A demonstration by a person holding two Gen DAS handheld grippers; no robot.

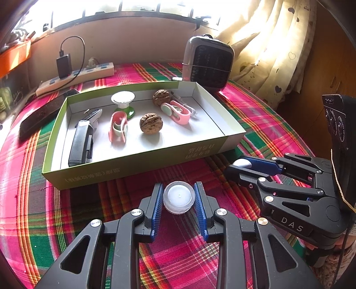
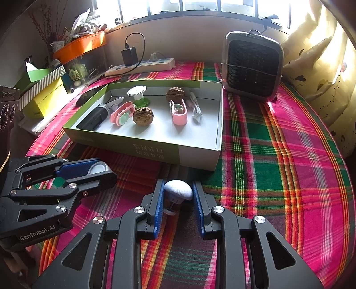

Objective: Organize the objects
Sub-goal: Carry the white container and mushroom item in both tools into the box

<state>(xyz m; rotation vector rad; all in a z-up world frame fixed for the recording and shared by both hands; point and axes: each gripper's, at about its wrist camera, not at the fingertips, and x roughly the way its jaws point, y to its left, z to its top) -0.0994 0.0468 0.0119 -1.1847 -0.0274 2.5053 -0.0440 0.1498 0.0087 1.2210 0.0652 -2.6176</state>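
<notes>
At lower centre, the left gripper (image 1: 179, 196) pinches a light, slippery-looking tealight cup (image 1: 179, 197) by its rim, while the right gripper (image 2: 178, 193) clamps a small white knob (image 2: 178, 189).

Daylight enters from the window (image 1: 138, 6) along the top of both views, where the panes are blown out to plain white with no detail. The curtain (image 1: 273, 44) at the right glows pale yellow and is partly overexposed. The room is otherwise moderately bright, with warm, saturated colour on the plaid cloth (image 2: 278, 155). Items in the box (image 1: 142, 160) cast soft shadows toward the camera, and its near wall is shaded. Strong fisheye distortion bends straight edges and stripes into arcs. Corners fall into dark vignette. Focus is acceptable at centre; the margins soften, and no motion blur is evident.
</notes>
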